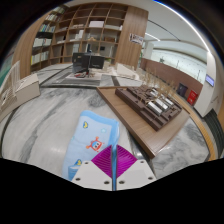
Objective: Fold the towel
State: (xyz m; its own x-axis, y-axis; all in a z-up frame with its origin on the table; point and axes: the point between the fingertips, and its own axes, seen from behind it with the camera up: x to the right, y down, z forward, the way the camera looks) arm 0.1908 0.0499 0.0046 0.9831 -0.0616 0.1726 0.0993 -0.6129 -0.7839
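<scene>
One towel [93, 140], pale blue with small printed figures, hangs from the claw [112, 166], whose two magenta pads [103, 160] are clenched on its near edge. Beyond the towel lies marbled floor [55, 105]; to the towel's right stands one wooden tabletop [135, 115] carrying one dark slatted tray [150, 103]. Far behind the towel rise bookshelves [85, 30].

Camera rides the claw [112, 172], facing forward over the table [40, 125].

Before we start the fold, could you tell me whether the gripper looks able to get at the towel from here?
Probably yes: the towel lies flat just ahead of the gripper, whose jaws look closed, with nothing between them.
</scene>
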